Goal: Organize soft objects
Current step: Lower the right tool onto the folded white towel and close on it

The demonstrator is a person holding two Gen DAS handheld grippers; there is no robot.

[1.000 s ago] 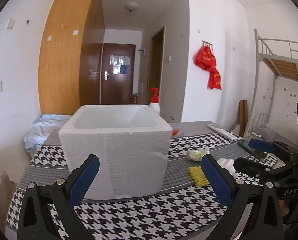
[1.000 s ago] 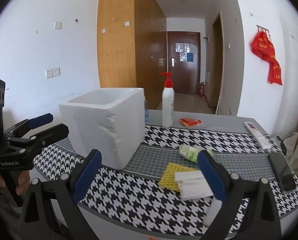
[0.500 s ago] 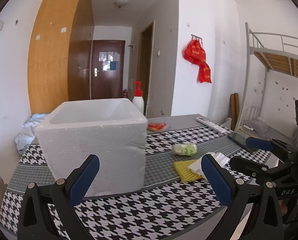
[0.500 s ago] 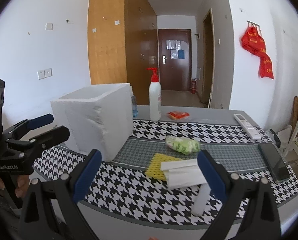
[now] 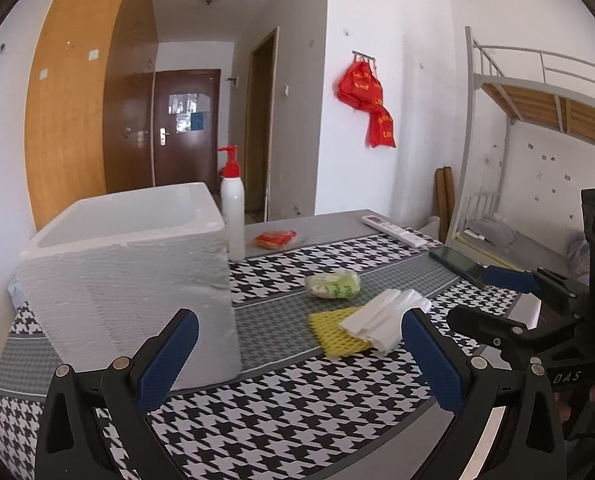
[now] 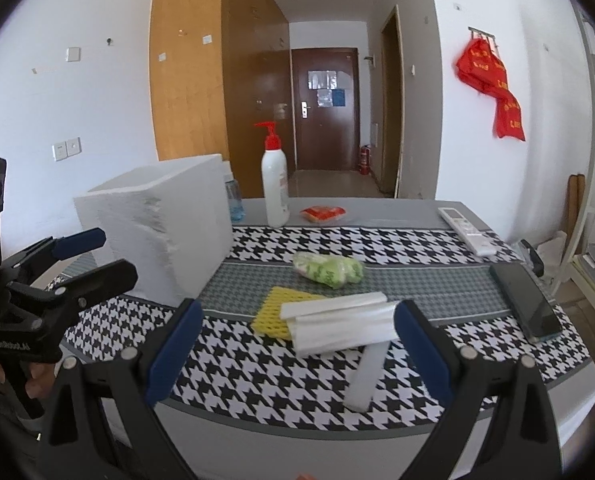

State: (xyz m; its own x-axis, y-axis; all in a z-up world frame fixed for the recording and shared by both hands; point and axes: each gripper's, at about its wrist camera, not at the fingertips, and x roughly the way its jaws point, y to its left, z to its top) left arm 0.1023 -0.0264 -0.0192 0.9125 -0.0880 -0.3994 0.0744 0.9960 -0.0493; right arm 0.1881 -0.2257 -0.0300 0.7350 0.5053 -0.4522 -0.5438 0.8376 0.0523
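Note:
A tall white foam box (image 5: 129, 264) stands on the left of the houndstooth table (image 5: 281, 396). To its right lie a yellow mesh pad (image 5: 333, 332), a folded white sheet bundle (image 5: 381, 316) resting partly on the pad, and a green-and-white soft pack (image 5: 333, 284). My left gripper (image 5: 297, 320) is open and empty, low before the box's right corner. My right gripper (image 6: 297, 308) is also open and empty. It faces the white bundle (image 6: 341, 324) and yellow pad (image 6: 273, 310). A loose white strip (image 6: 365, 376) lies near the front edge. Each gripper shows in the other's view: the right gripper (image 5: 469, 294) and the left gripper (image 6: 115, 254).
A red-capped pump bottle (image 6: 275, 188) and a red packet (image 6: 323, 213) sit at the back. A remote (image 6: 467, 232) and a dark phone (image 6: 525, 304) lie on the right side. A bunk bed frame (image 5: 537, 92) stands right of the table.
Both views have swung right and drawn nearer: the box has slid to the left in view, and the yellow pad and white bundle now sit larger between the fingers. Both grippers stay open.

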